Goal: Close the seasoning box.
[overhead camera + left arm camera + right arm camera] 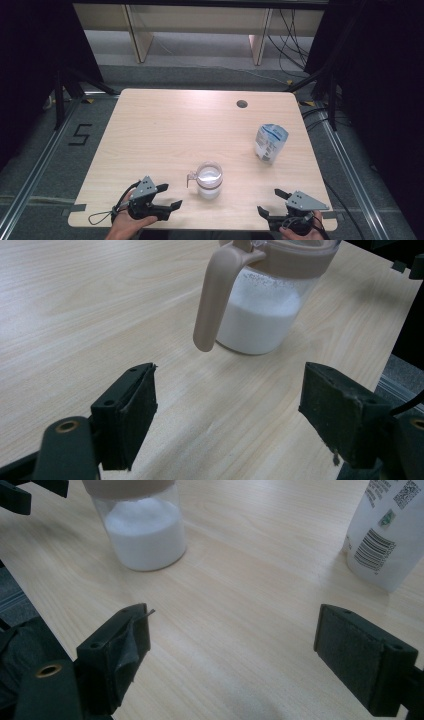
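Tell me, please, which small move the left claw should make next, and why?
Probably ease the left claw forward to the jug's handle: its jaws stand open, and the jug of white powder stands upright just ahead, not yet touched.

The light wood-grain table (165,125) has rounded corners and a dark cable hole (242,104) near its far edge, right of centre. On the grey carpet (200,55) to the left someone has taped a black "5" (80,135). A metal floor rail (30,185) runs along that side, and another (350,170) along the right. Behind the table stand two pale wooden legs (140,37) (261,42) (what furniture they belong to is cut off) with black cables (292,35) trailing beside the right one. Black curtains (30,50) hang at the left.
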`<state>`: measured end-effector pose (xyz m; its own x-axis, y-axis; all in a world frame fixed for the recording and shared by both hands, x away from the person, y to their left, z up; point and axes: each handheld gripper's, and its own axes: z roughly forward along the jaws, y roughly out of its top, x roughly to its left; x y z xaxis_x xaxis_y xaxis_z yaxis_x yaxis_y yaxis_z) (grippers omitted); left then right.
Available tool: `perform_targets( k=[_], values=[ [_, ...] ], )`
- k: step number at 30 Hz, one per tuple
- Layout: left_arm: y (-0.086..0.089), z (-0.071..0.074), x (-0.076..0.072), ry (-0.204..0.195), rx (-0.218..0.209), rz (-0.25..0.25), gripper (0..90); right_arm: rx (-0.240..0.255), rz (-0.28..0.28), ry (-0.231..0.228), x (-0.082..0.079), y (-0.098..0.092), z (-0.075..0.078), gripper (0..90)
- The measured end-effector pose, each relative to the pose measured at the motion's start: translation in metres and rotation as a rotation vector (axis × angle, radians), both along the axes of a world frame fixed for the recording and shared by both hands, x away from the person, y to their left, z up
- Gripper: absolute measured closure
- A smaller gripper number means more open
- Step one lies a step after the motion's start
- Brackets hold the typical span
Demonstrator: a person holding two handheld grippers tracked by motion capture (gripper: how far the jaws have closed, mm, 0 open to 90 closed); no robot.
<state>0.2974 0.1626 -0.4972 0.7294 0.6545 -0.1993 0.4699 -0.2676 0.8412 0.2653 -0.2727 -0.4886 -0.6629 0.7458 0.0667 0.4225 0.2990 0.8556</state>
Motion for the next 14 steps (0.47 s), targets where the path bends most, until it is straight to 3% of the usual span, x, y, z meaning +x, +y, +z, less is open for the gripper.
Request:
perform_targets(
  k=[1, 3, 5, 6, 7, 9, 12, 14],
  values=[
    [-0.0001, 0.0000, -0.0001, 0.000, 0.000, 0.000, 22.2, -0.004, 0.000, -0.015, 0.0007, -0.0002, -0.0003, 15.7],
    [0.0000, 0.0002, -0.0001, -0.002, 0.001, -0.001, 22.2, 0.013, -0.011, 0.021, -0.0017, 0.0018, 0.0000, 15.6],
    [0.0002, 0.0005, -0.0002, -0.005, 0.006, 0.002, 22.2, 0.001, 0.001, -0.010, 0.0009, 0.0007, -0.0007, 15.7],
    [0.0001, 0.0003, -0.0002, -0.004, 0.002, 0.004, 22.2, 0.011, -0.009, -0.001, -0.0002, 0.0015, -0.0006, 15.6],
    [0.0000, 0.0003, -0.0004, -0.001, -0.002, 0.007, 22.2, 0.000, 0.001, -0.029, 0.0016, 0.0002, -0.0007, 15.7],
    [-0.0002, -0.0002, 0.0000, 0.000, -0.009, 0.006, 22.2, -0.011, 0.002, -0.028, 0.0018, -0.0007, -0.0004, 15.6],
    [-0.0007, -0.0010, 0.0005, 0.002, -0.014, 0.011, 22.0, 0.002, -0.024, 0.015, -0.0008, 0.0006, -0.0001, 15.7],
    [0.0003, -0.0008, 0.0018, -0.010, 0.002, 0.001, 20.9, 0.004, -0.007, -0.005, 0.0018, -0.0001, -0.0011, 15.6]
  ],
)
